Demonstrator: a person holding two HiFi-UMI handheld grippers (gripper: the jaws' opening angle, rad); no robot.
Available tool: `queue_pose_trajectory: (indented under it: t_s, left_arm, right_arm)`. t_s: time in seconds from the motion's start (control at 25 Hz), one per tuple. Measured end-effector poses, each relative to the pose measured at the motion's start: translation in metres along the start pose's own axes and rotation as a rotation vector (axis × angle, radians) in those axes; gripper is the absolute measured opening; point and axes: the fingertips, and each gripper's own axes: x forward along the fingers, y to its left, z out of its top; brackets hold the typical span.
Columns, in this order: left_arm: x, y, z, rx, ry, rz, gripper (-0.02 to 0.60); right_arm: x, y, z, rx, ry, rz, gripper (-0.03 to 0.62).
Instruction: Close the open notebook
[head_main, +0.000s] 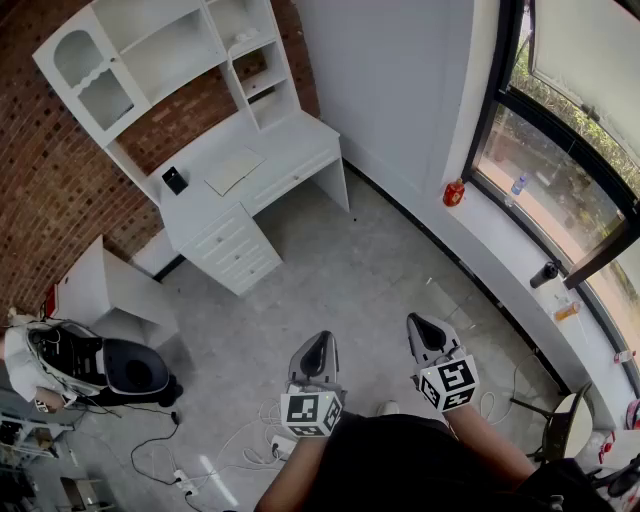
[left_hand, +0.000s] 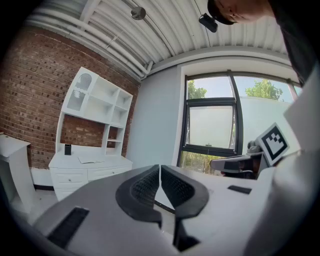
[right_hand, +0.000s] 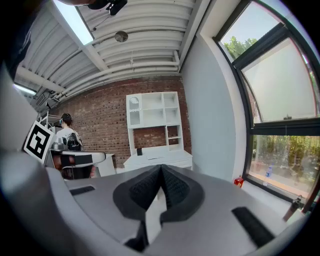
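We see the open notebook (head_main: 233, 170) lying flat on the white desk (head_main: 290, 140) by the brick wall (head_main: 40, 190), well apart from both grippers. It sits near the middle of the desk top, under the white hutch shelves (head_main: 170, 50). Both pale pages are spread out, and we can't make out any cover or writing. A small black object (head_main: 174, 180) stands just beside it, not touching. In the left gripper view the notebook reads as a thin pale sheet on the desk. The left gripper (head_main: 318, 342) has its fingers closed together with nothing between them. The right gripper (head_main: 424, 326) has its fingers closed too, also empty. Both hang over the grey floor (head_main: 340, 260), side by side.
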Motion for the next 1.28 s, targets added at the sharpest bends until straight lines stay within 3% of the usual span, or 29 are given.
queue_pose_trajectory:
  t_s: [0.24, 0.48, 1.0, 1.04, 1.12, 1.2, 1.28]
  left_arm:
    - [0.002, -0.022, -0.006, 0.026, 0.012, -0.014, 0.015]
    - [-0.002, -0.030, -0.007, 0.005, -0.008, -0.019, 0.015]
    - [-0.026, -0.035, -0.007, -0.016, -0.019, -0.030, 0.015]
    - [-0.028, -0.034, -0.007, -0.020, -0.024, -0.026, 0.017]
    - [-0.031, -0.031, -0.009, -0.041, -0.028, -0.009, 0.042]
    - [-0.032, -0.026, -0.013, -0.058, -0.018, 0.013, 0.223]
    - [-0.034, -0.022, -0.015, -0.044, -0.011, 0.036, 0.278]
  right_arm:
    - [-0.013, -0.012, -0.003, 0.017, -0.006, 0.015, -0.002]
    - [-0.018, -0.013, -0.013, 0.048, 0.010, 0.050, -0.002]
    - [-0.040, -0.009, -0.014, 0.024, -0.007, 0.014, 0.003]
    - [-0.041, -0.009, -0.015, 0.026, -0.006, 0.009, 0.019]
    - [-0.043, -0.012, -0.018, 0.032, -0.005, -0.006, 0.157]
    - [-0.044, -0.017, -0.019, 0.040, -0.006, -0.020, 0.252]
    - [-0.044, -0.021, -0.020, 0.048, -0.004, -0.026, 0.309]
